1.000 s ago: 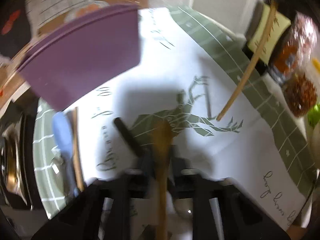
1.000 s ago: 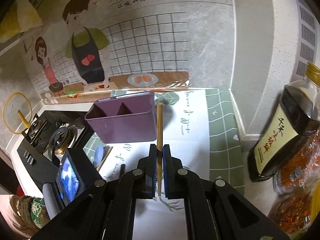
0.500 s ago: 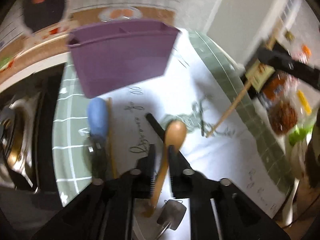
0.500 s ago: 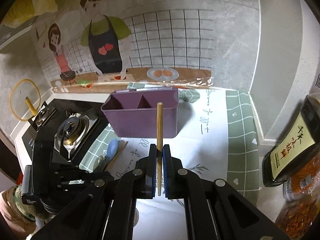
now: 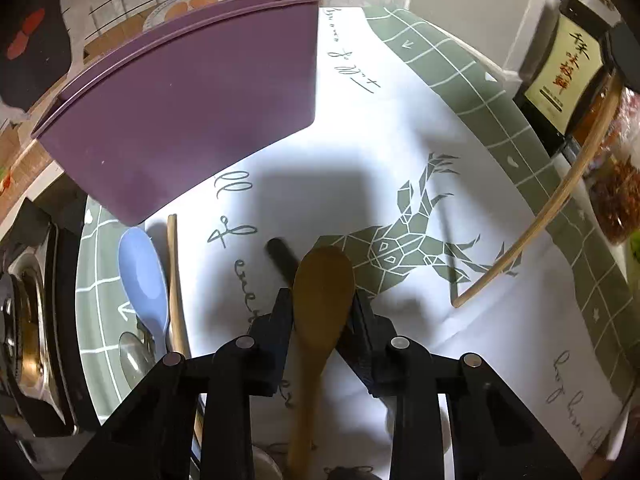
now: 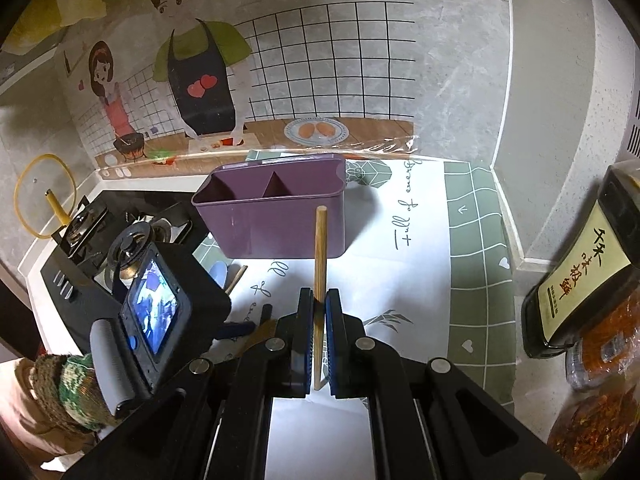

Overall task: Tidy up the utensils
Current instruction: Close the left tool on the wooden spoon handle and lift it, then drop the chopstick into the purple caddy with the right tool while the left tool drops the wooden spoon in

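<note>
Wooden spoon point(image 5: 323, 280) (bowl forward) sits between the left hand-held gripper point(image 5: 320, 312) jaws; the right hand-held gripper point(image 6: 319, 312) clamps a chopstick point(image 6: 320, 264).

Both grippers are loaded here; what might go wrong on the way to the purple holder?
1. The wooden spoon sits between the left gripper fingers at its bowl, so it may pivot or slip.
2. The thin wooden chopstick, pinched low by the right gripper, could catch the purple two-compartment holder rim.

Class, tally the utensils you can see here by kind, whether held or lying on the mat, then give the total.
Wooden spoon: 1
Blue spoon: 1
Metal spoon: 1
Chopsticks: 2 (one held, one on the mat)
Black handle, kind unclear: 1
Total: 6
</note>
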A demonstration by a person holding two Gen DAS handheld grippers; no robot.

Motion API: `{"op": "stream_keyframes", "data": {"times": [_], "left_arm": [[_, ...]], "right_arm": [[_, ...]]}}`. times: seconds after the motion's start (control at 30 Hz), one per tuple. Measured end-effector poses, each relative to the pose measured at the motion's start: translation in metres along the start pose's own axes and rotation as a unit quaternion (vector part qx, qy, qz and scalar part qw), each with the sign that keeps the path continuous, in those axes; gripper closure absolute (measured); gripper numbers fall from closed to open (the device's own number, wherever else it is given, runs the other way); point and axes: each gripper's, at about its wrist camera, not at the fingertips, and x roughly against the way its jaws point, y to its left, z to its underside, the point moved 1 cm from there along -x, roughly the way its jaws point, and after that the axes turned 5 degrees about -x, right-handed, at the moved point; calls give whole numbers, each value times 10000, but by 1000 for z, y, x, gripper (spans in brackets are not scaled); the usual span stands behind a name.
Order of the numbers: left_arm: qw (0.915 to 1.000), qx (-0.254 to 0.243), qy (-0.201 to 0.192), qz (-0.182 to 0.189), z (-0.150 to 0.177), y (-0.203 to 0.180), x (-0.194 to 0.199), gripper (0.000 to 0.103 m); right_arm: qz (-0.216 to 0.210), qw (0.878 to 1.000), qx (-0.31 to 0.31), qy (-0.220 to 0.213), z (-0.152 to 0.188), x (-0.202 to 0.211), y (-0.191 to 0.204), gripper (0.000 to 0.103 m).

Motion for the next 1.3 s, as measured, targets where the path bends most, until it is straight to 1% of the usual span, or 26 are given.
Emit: {"op": "stream_keyframes", "data": {"times": [0.1,0.2,0.27,0.37,0.53,0.63,0.67,0.77,0.83,0.87,0.93,1.03,1.1,1.23,1.3], "left_arm": [[9991,315,-282,53,7,10,18,73],[9940,839,-657,242,21,29,50,73],[9898,1045,-946,192,29,39,72,73],[9838,1175,-1352,-13,39,48,97,73],[9751,1467,-1661,18,40,61,119,73],[9690,1465,-1991,39,29,62,146,73],[9658,1404,-2181,50,20,63,162,73],[9543,1176,-2748,-23,-17,70,211,73],[9401,1103,-3223,-110,-47,82,248,73],[9338,1114,-3397,-128,-58,88,260,73],[9176,1274,-3762,-149,-78,104,277,73],[9015,1590,-4022,-181,-97,127,276,73],[8953,1793,-4072,-245,-107,139,263,73],[8925,2087,-3982,-351,-117,154,222,73],[8972,2157,-3827,-452,-124,160,196,73]], "right_arm": [[-69,10000,32,-12,0,1,4,97],[-117,9999,98,-37,0,4,10,97],[-153,9998,125,-54,-1,4,12,97],[-207,9996,153,-62,-3,2,17,97],[-310,9993,181,-54,-6,-1,26,97],[-399,9987,186,-243,-18,12,31,97],[-426,9983,204,-334,-24,18,32,97],[-398,9944,342,-913,-66,52,40,97],[-319,9885,465,-1401,-100,78,47,97],[-258,9857,518,-1585,-115,86,50,97],[-195,9811,526,-1852,-143,95,53,97],[-105,9790,500,-1974,-169,86,55,97],[4,9804,517,-1899,-179,67,57,97],[59,9844,523,-1676,-180,19,57,97],[40,9879,483,-1473,-176,-9,53,97]]}}
